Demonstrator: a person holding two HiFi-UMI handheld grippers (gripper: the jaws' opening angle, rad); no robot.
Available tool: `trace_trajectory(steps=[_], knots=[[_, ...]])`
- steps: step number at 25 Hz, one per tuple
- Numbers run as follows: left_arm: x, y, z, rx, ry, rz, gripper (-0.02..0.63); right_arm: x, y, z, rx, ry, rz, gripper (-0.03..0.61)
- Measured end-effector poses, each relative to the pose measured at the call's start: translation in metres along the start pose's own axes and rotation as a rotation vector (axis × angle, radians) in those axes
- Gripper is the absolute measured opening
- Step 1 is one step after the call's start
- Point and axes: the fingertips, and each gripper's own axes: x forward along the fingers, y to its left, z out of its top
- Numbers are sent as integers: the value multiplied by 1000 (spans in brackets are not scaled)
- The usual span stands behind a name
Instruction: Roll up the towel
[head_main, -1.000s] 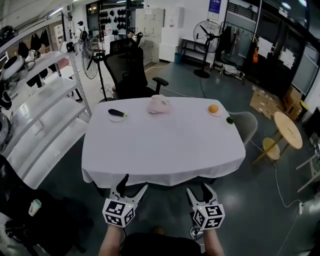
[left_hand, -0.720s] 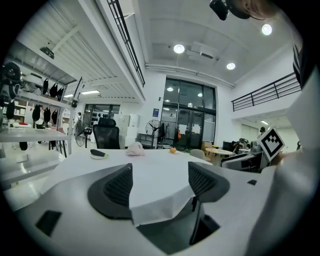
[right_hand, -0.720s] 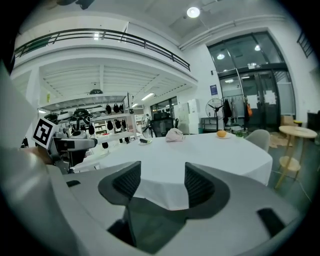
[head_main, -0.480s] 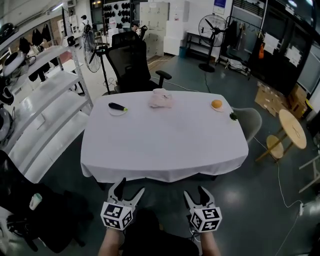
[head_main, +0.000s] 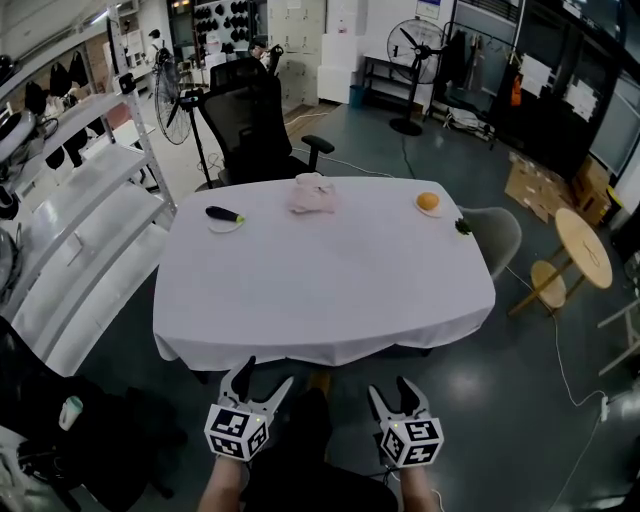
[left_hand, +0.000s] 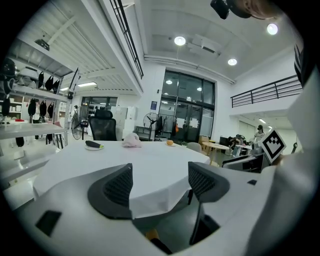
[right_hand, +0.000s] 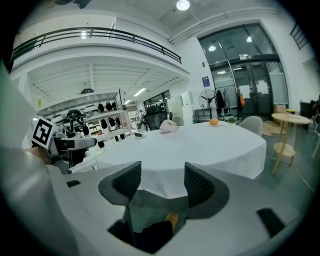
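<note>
Both claws hang low at the near side of the table (head_main: 320, 285), short of its edge, and neither has anything in it. The left gripper (head_main: 266, 374) shows its 2 jaws spread wide with nothing in the gap. The right gripper (head_main: 391, 389) has its jaws parted about halfway, likewise empty. The towel (head_main: 312, 194) sits right across the table, at the far edge near the middle, well apart from both claws. There's an eggplant (head_main: 224, 214) off to its left and an orange (head_main: 428, 202) off to its right. The towel lies straight ahead, between the 2 lines of reach, a touch nearer the left claw, I'd say. It's a crumpled pink heap, slightly broader across than deep, so there's no true long axis or heading to read yet. It looks to need spreading flat first.
</note>
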Motion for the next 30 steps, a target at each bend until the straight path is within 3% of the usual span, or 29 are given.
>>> trace_trajectory(steps=[8,21,30], knots=[[52,17,23,-8,-14,4,367,47,-26,40,-9,-8,3,264],[165,58,90,18,-46,-12,367,130,-76,131,-22,-42,-23,261],[214,90,117,26,-62,-9,367,182,-89,168,-30,-57,-19,261]])
